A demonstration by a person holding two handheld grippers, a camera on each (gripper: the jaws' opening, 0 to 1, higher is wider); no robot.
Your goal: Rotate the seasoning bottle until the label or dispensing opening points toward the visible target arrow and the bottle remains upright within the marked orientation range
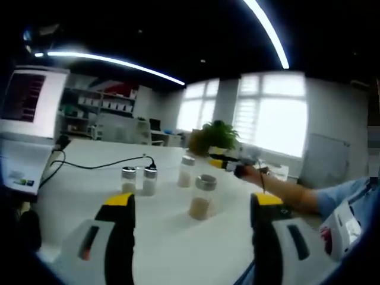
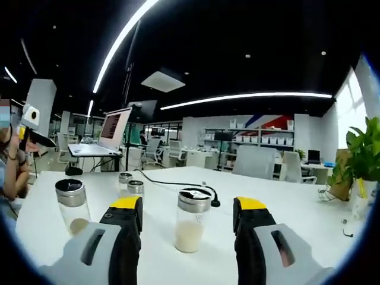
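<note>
In the right gripper view, the right gripper [image 2: 189, 209] has its two yellow-tipped jaws spread wide, with nothing pinched. A seasoning bottle [image 2: 192, 220] stands upright on the white table [image 2: 285, 208] in the gap between those jaws, a little nearer the left jaw than the right, with clear space on both sides; whether it lies level with the jaw tips or just beyond them cannot be told. It is a clear glass jar with a silver cap and pale, white-looking powder in its lower part. No arrow or marked range can be made out on the tabletop. Off to the left of the left jaw stands a second jar [image 2: 72, 207] with a silver cap and a small amount of tan contents. Beyond the left jaw tip, farther away, two small shakers [image 2: 130, 186] stand close together, and a black cable [image 2: 178, 184] runs across the table behind them.

In the left gripper view, the left gripper [image 1: 193, 200] is also spread open and grips nothing. Between and beyond its jaws stands the jar with tan contents [image 1: 202, 198], and farther off the pale-filled bottle [image 1: 186, 171]. The right gripper [image 1: 228, 165] shows beyond the right jaw, held in a person's hand [image 1: 252, 175]. A potted plant [image 1: 215, 137] stands at the far table edge.
</note>
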